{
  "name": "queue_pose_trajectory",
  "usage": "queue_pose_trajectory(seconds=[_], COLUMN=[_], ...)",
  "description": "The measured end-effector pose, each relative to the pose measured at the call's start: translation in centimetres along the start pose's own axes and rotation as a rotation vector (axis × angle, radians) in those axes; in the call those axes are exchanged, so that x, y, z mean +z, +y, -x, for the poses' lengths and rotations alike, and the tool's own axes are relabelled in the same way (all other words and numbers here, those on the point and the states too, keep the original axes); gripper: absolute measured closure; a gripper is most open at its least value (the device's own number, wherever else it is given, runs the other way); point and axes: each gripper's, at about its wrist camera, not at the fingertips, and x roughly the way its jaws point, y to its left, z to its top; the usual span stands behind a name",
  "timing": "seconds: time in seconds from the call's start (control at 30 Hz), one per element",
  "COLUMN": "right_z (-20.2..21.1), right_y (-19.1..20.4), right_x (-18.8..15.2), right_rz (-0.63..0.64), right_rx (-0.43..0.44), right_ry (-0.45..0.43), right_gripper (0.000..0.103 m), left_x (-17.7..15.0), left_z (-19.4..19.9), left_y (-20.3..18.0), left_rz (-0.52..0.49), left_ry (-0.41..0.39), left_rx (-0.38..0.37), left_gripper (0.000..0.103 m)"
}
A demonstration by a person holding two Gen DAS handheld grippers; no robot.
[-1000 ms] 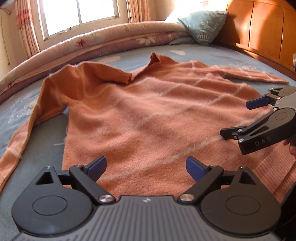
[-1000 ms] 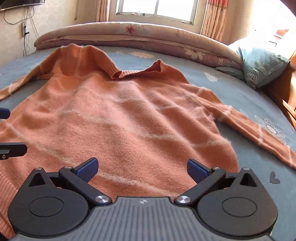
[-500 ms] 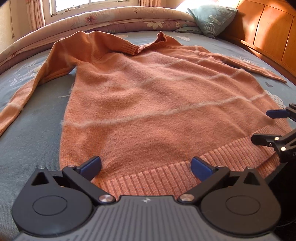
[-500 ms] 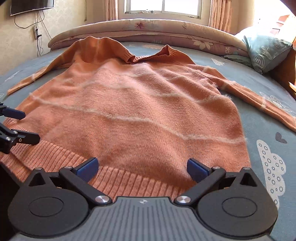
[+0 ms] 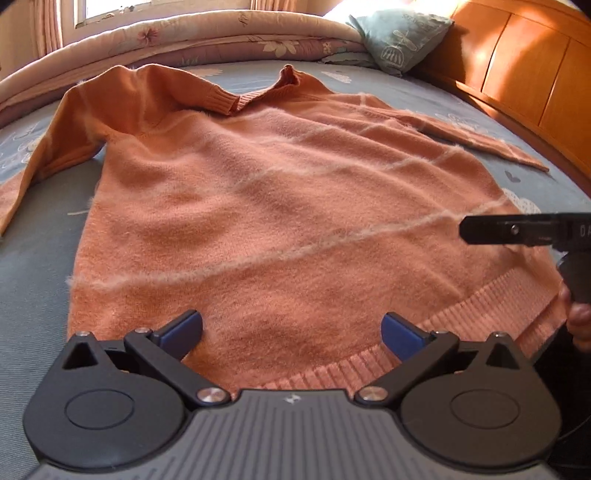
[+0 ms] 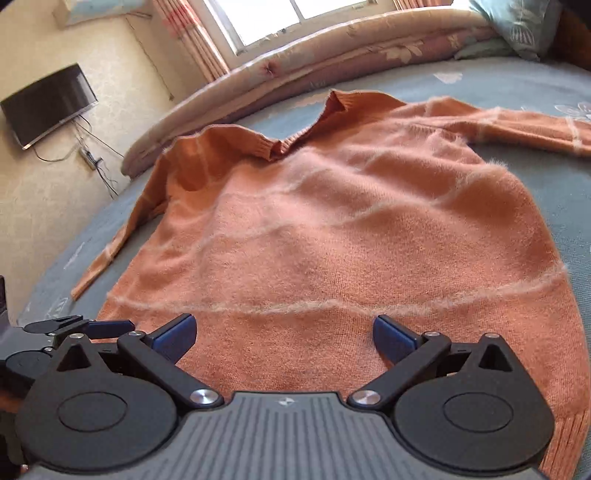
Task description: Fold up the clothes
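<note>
Left wrist view: orange sweater [image 5: 280, 206] lies flat, likely soft and light; both grippers, left gripper [image 5: 291, 330] and right gripper [image 6: 283, 334], hang spread, empty; best pinch the ribbed hem [image 5: 461, 325]

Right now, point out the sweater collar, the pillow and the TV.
sweater collar [image 5: 255, 99], left wrist view, ribbed neckline.
pillow [image 5: 400, 35], left wrist view, middle of its front.
TV [image 6: 50, 105], right wrist view, screen centre.

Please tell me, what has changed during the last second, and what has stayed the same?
Both grippers drew back toward the ribbed hem, and the right-wrist view is now tilted. The left gripper and right gripper stayed open and took hold of nothing. The orange sweater lies flat on the bed as before, sleeves spread out.
</note>
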Motion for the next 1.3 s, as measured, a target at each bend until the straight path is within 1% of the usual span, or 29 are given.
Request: queue_pose_trajectory(seconds=[0.03, 0.1, 0.2, 0.27, 0.33, 0.4, 0.47, 0.57, 0.67, 0.73, 0.83, 0.9, 0.97, 1.0, 1.03, 1.07, 1.13, 1.2, 1.23, 1.27, 1.3], right_z=[0.7, 2.3, 4.3, 5.0, 5.3, 5.4, 5.4, 5.6, 5.6, 5.2, 4.2, 3.5, 3.2, 3.1, 3.0, 3.0, 2.9, 2.9, 2.9, 2.9, 2.8], right_y=[-0.5, -1.6, -3.4, -4.1, -4.0, -3.6, -3.3, -3.1, -3.0, -3.0, -3.2, -3.3, -3.1, -3.0, -2.9, -2.8, -2.7, -2.8, -2.9, -2.9, -2.9], right_x=[-0.4, -1.1, -1.5, -1.6, -1.5, -1.3, -0.9, 0.0, 0.7, 0.9, 0.6, 0.4, 0.2, 0.1, 0.1, 0.1, 0.0, -0.1, -0.2, -0.2, -0.2], right_rz=[0.001, 0.001, -0.033, -0.055, -0.059, -0.057, -0.054, -0.054, -0.054, -0.057, -0.075, -0.089, -0.075, -0.063, -0.051, -0.039, -0.021, -0.019, -0.019, -0.017, -0.015], right_rx=[-0.012, -0.042, -0.020, -0.010, -0.020, -0.044, -0.064, -0.061, -0.070, -0.079, -0.087, -0.095, -0.106, -0.111, -0.114, -0.118, -0.121, -0.116, -0.113, -0.111, -0.110], right_ry=[-0.010, -0.034, -0.044, -0.043, -0.039, -0.034, -0.033, -0.043, -0.047, -0.040, -0.020, -0.006, -0.010, -0.010, -0.007, -0.003, 0.000, -0.007, -0.011, -0.014, -0.016], right_gripper=[0.000, 0.000, 0.000, 0.000, 0.000, 0.000, 0.000, 0.000, 0.000, 0.000, 0.000, 0.000, 0.000, 0.000, 0.000, 0.000, 0.000, 0.000, 0.000, 0.000, 0.000], left_x=[-0.4, -1.2, -1.8, -1.7, -1.2, -0.5, 0.4, 1.7, 3.1, 4.2, 5.7, 6.3, 6.1, 5.9, 5.6, 5.2, 4.5, 4.2, 4.2, 4.4, 4.6], left_z=[0.3, 0.9, 1.6, 1.8, 1.8, 1.9, 1.8, 1.3, 0.1, -0.8, -2.5, -3.8, -4.7, -4.6, -4.3, -4.0, -3.4, -2.8, -2.5, -2.2, -2.0], left_y=[0.2, 0.8, 1.8, 1.7, 1.5, 1.2, 0.9, 0.6, 0.9, 1.7, 4.0, 6.0, 7.6, 8.4, 9.0, 9.6, 10.7, 10.9, 10.8, 10.7, 10.7], left_rz=[-0.005, 0.012, 0.041, 0.046, 0.054, 0.050, 0.043, 0.033, 0.025, 0.033, 0.112, 0.180, 0.242, 0.262, 0.279, 0.294, 0.318, 0.298, 0.282, 0.279, 0.280], left_ry=[0.007, 0.008, 0.002, -0.001, -0.007, -0.036, -0.065, -0.092, -0.097, -0.116, -0.132, -0.110, -0.102, -0.118, -0.131, -0.142, -0.153, -0.148, -0.138, -0.122, -0.114], left_rx=[0.012, 0.005, -0.009, -0.004, 0.002, -0.005, -0.027, -0.057, -0.043, -0.043, -0.069, -0.130, -0.172, -0.166, -0.141, -0.130, -0.154, -0.141, -0.103, -0.039, -0.007], left_gripper=[0.001, 0.001, 0.001, 0.001, 0.001, 0.001, 0.001, 0.001, 0.001, 0.001, 0.001, 0.001, 0.001, 0.001, 0.002, 0.006, 0.007, 0.009, 0.007, 0.007, 0.007])
